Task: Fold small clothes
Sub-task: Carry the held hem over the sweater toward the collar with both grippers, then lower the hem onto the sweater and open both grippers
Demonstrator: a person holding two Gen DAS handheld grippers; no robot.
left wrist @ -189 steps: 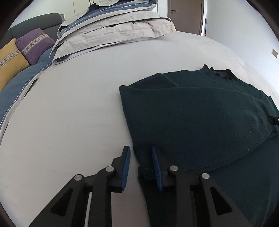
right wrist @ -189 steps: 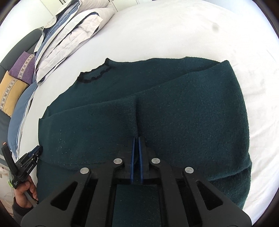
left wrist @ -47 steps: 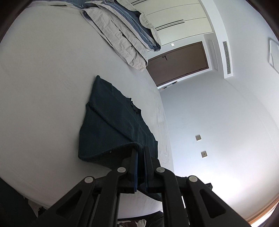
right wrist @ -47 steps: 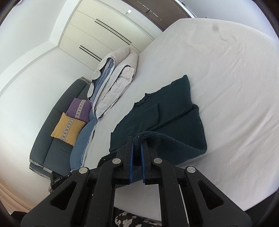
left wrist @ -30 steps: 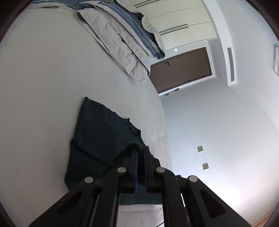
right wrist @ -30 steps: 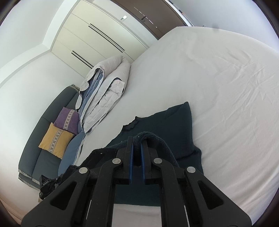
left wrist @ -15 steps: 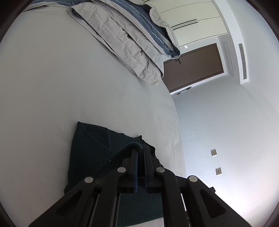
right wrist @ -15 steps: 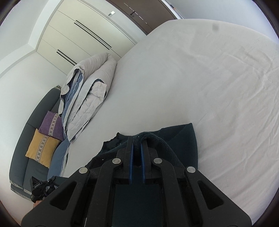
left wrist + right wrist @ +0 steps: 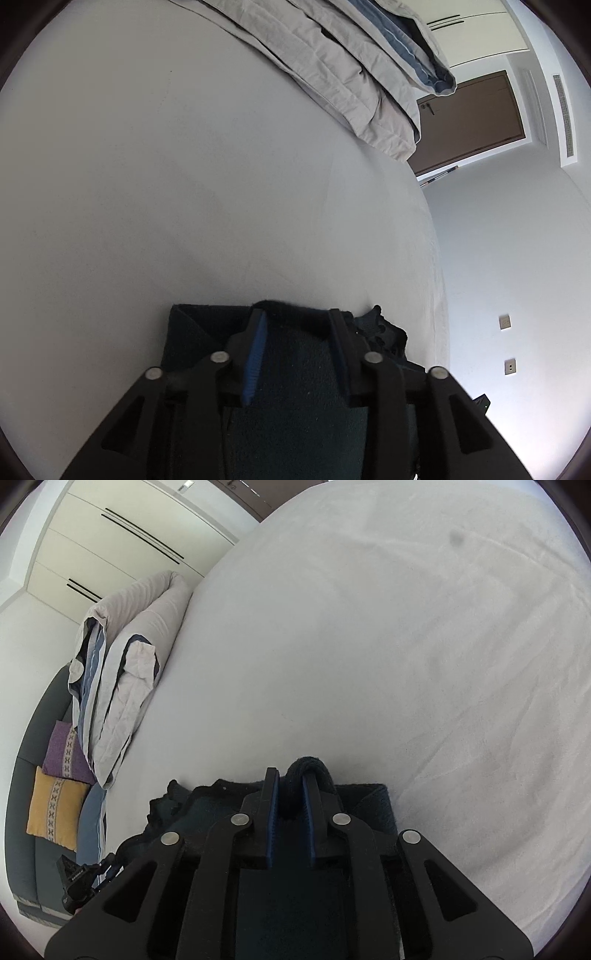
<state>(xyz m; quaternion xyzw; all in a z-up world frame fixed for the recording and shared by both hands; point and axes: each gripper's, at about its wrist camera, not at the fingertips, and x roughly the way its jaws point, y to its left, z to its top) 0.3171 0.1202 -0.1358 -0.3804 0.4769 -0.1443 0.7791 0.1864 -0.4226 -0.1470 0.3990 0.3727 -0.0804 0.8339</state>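
My left gripper (image 9: 295, 317) and right gripper (image 9: 290, 779) sit over the sweater (image 9: 295, 369), which lies folded on the bed (image 9: 184, 184) at its near edge. Its fold's edge runs between the jaws of each. A duvet (image 9: 125, 672) is heaped at the bed's far side, well apart. Beyond it a sofa (image 9: 22, 812) bears two cushions (image 9: 51, 808). A door (image 9: 469, 122) stands behind the bed.

Dark green sweater (image 9: 295, 387): lower part hidden behind gripper frames in both views. Sofa (image 9: 26, 812): cut by left edge. Black device (image 9: 79, 882) beside it: too small to identify.
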